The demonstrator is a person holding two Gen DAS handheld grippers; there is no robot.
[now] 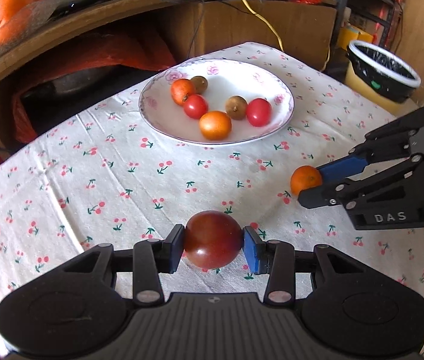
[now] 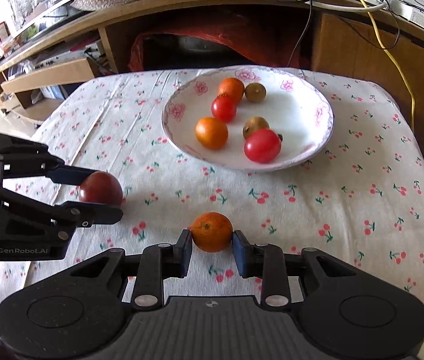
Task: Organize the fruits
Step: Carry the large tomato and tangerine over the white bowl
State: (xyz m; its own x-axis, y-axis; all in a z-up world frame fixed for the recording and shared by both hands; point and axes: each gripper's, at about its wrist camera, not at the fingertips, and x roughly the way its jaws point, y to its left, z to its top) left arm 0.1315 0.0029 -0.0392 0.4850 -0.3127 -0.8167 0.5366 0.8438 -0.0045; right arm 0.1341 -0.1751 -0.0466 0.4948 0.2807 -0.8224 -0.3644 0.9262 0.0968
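Squeezing too hard could bruise the dark red round tomato (image 1: 213, 239) clamped in the left gripper (image 1: 213, 247). The small orange citrus fruit (image 2: 212, 231), pinched by the right gripper (image 2: 212, 250), may slip before reaching the white flowered porcelain plate (image 2: 311, 150).

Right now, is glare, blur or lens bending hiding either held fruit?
Left wrist view: dark red tomato sharp in the left gripper, one small highlight; table edges bow from the fisheye. Right wrist view: small orange crisp in the right gripper; white plate brightly lit, its fruits still readable.
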